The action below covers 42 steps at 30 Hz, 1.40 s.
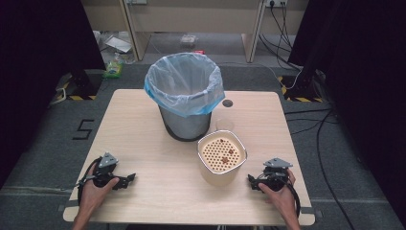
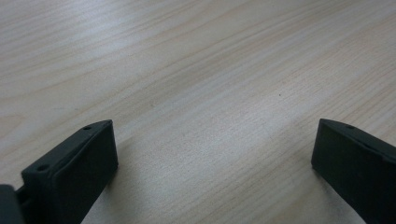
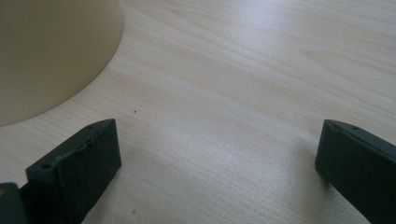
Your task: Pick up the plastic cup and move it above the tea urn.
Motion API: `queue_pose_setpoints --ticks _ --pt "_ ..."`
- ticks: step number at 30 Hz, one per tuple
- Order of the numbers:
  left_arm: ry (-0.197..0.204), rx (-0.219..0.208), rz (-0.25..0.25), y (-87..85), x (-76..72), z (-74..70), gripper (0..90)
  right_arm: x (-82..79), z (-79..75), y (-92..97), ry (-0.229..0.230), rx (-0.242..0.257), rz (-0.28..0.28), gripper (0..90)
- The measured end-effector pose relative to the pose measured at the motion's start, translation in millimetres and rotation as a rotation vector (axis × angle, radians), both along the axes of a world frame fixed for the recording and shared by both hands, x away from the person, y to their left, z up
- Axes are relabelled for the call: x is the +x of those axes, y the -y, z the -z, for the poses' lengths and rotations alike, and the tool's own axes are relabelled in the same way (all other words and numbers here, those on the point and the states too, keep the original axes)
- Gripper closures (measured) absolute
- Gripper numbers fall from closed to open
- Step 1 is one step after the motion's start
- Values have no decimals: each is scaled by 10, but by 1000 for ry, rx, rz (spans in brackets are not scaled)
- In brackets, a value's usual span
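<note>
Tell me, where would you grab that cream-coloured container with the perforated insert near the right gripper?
Probably by the rim of the cream container with the perforated insert, coming from its right side, where the open right gripper already rests on the wooden table. Its body looks too wide for the jaws, so pinching the upright wall over the open top seems the safer hold.

High view: fixed above near side of table [image 1: 143, 143], looking forward and down, whole tabletop plus floor beyond in frame. Left gripper view: riding low on left gripper [image 1: 125, 180], very close to table [image 2: 196, 70], facing along bare wood between wide-apart jaws. Right gripper view: same low, close setup on right gripper [image 1: 251, 181], catching side of cream container [image 3: 51, 51]. Shared with high view: tabletop, cream container [image 1: 221, 163].
</note>
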<state>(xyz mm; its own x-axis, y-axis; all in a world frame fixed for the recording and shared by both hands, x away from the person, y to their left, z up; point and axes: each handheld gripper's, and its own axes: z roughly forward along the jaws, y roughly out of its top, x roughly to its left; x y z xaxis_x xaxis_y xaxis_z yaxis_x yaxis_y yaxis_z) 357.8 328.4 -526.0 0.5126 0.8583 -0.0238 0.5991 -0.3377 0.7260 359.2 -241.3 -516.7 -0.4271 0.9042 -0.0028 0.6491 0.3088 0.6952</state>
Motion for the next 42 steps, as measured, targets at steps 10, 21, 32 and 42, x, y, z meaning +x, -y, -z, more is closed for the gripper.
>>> queue_pose_setpoints --ticks 10,21,32,42 --pt "-1 1 3 -2 2 -1 0 -9 -28 55 23 7 -1 187" --pt "-1 1 2 -2 3 -1 0 44 -350 235 74 48 26 218" --pt "-1 1 2 -2 2 -1 0 400 -762 172 119 34 -3 305" --pt "-1 1 2 -2 2 -1 0 820 -1009 57 102 103 -23 402"
